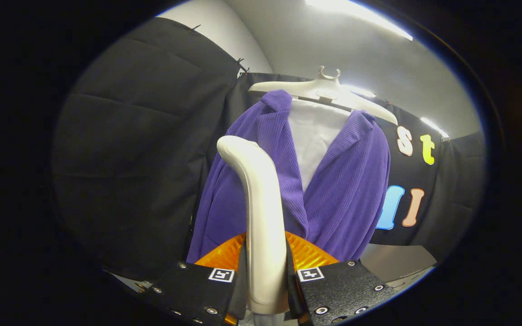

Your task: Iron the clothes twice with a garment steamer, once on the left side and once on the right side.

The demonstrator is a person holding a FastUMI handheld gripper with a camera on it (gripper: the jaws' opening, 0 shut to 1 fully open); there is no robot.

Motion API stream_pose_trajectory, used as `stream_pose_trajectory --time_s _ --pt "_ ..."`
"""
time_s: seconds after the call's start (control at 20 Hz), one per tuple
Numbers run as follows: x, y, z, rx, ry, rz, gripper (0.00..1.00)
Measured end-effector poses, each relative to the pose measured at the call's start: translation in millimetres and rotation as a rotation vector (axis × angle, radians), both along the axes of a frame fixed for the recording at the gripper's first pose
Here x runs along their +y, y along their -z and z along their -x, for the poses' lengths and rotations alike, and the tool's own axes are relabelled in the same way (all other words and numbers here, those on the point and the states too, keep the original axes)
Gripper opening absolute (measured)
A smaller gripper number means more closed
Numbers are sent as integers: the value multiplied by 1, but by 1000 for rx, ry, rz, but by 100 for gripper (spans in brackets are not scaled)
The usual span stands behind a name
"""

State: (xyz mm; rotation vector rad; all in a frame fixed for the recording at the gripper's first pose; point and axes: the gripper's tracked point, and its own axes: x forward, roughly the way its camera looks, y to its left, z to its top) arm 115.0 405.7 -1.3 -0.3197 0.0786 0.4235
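A purple ribbed jacket [347, 190] over a white shirt [315, 136] hangs on a white hanger [329, 88] against the booth's wall, straight ahead. My gripper [265, 280] is shut on the white garment steamer [261, 203], both black fingers [197, 290] pressing its handle from either side. The steamer rises upright between the fingers, its curved head at the jacket's left front panel, at chest height. Whether the head touches the cloth cannot be told. An orange ribbed part [308, 253] shows just behind the handle, above the fingers.
Black cloth wall [143, 158] curves round on the left and behind the jacket. A grey surface [397, 260] lies below the jacket to the right. Ceiling lights [360, 18] shine above.
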Motion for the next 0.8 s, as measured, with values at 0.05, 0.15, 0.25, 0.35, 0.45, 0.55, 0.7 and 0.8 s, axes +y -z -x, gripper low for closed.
stream_pose_trajectory --time_s 0.05,0.15,0.25,0.35,0.45,0.55,0.7,0.8 --pt "-2 5 2 -2 3 13 36" --pt "0 19 -1 33 -4 26 36" --pt "-2 42 -2 78 -11 59 36" --pt "-8 71 13 103 -11 92 36" --pt "-12 91 19 136 -13 111 36" --pt "-14 105 23 152 -14 120 36" --pt "-18 127 27 176 -16 141 36" --pt "-22 146 33 202 -13 154 36"
